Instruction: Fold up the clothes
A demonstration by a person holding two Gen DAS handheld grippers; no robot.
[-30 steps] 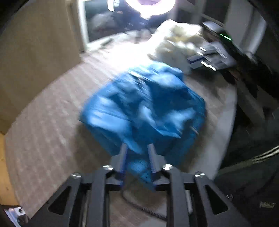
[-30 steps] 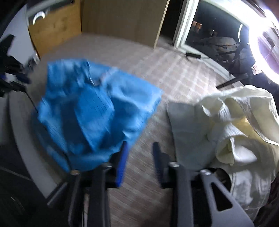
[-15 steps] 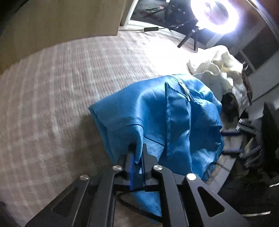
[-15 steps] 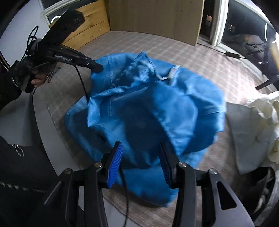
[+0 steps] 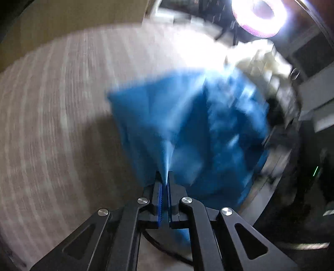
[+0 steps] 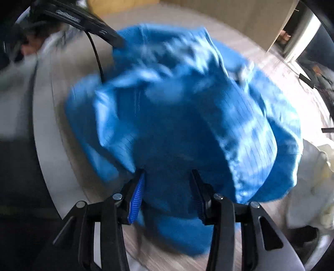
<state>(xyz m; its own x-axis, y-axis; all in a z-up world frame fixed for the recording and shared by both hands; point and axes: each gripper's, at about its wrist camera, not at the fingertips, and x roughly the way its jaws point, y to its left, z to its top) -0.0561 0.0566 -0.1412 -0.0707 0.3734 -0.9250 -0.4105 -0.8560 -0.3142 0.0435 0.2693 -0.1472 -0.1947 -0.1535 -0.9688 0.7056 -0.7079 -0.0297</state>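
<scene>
A crumpled blue garment [image 5: 187, 125] lies on the checked tablecloth [image 5: 52, 125]. My left gripper [image 5: 165, 179] is shut on a pinched fold at the garment's near edge. In the right wrist view the same blue garment [image 6: 187, 114] fills the middle, and the left gripper [image 6: 118, 42] bites its far left corner. My right gripper [image 6: 168, 179] points down over the near part of the cloth. Its jaws stand apart, with blue fabric under and between them but no pad pressing on it. Both views are blurred by motion.
A heap of cream clothes [image 6: 317, 166] lies to the right of the blue garment, seen also as cream clothes [image 5: 261, 62]. A bright ring light [image 5: 258, 16] stands behind the table. The table's rounded grey edge [image 6: 46, 146] runs close on the left. A black cable [image 6: 96, 56] hangs from the left gripper.
The left gripper came down and shut on the blue garment's edge. The right gripper moved from beside the garment to over it, jaws still apart. The garment has been pulled and shifted.
</scene>
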